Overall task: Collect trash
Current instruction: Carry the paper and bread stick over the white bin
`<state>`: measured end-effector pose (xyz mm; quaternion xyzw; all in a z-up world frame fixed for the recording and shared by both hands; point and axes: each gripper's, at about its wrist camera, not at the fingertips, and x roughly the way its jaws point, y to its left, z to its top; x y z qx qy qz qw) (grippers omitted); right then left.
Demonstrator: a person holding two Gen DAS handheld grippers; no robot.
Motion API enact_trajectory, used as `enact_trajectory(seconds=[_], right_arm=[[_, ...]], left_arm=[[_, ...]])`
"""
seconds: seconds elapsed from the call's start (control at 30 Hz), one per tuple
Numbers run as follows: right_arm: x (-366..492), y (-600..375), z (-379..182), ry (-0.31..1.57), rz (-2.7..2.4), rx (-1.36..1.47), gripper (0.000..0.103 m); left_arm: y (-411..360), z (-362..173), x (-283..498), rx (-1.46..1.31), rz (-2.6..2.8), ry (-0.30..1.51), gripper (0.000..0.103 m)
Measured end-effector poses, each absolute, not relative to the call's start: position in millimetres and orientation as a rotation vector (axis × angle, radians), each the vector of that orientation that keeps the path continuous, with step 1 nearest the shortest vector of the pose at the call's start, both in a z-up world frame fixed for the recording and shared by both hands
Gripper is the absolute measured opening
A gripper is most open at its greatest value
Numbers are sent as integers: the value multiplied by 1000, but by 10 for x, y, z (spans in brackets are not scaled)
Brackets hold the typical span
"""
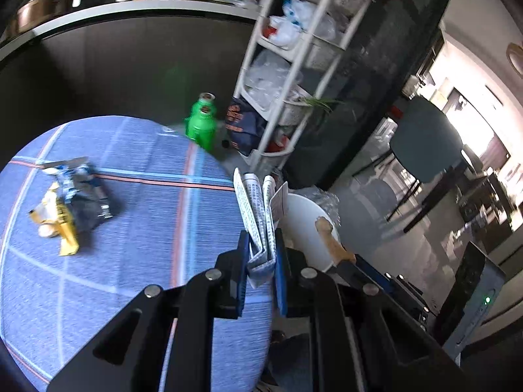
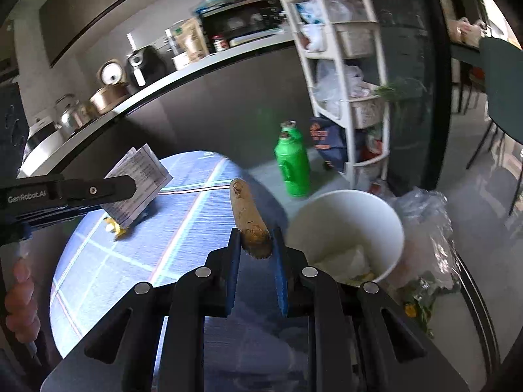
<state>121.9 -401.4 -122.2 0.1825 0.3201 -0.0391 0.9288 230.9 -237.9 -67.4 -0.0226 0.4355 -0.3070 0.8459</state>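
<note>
Both tools are clamped on trash: the left tool (image 1: 260, 269) pinches a folded printed paper (image 1: 256, 209), light and floppy, and the right tool (image 2: 256, 254) pinches a stiff brown stick-like scrap (image 2: 247, 215) by its thick end. A white bucket (image 2: 376, 219) waits open just past the round blue tabletop (image 1: 137, 228) edge. Crumpled wrappers (image 1: 70, 202) lie across the tabletop.

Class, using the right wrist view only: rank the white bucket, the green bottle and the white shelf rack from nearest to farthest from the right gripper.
From the right gripper:
1. White bucket, just to its right, on the floor beside the table.
2. Green bottle, standing on the floor beyond the bucket.
3. White shelf rack, behind the bottle, toward the upper right.
</note>
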Motion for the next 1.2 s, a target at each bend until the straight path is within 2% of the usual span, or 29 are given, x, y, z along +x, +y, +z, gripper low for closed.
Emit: enact_trajectory(seconds=[0.57, 1.03, 1.1, 1.13, 1.17, 1.2], right_arm=[[1163, -4834, -1811, 694, -212, 513, 18], [1459, -5091, -2303, 750, -210, 545, 18], [1512, -5095, -2361, 756, -202, 538, 18], [1533, -5091, -2371, 757, -198, 536, 18], [1555, -5091, -2395, 759, -189, 530, 19], [1558, -5093, -2406, 757, -191, 520, 23]], left_arm=[[-3517, -1195, 2490, 58, -777, 1059, 15], [-3988, -1812, 2816, 108, -776, 1170, 18], [-4007, -1860, 2841, 113, -781, 1182, 20], [-4008, -1878, 2849, 115, -777, 1181, 25], [-4011, -1888, 2861, 116, -773, 1171, 42], [-4003, -1886, 2872, 115, -763, 1160, 51]])
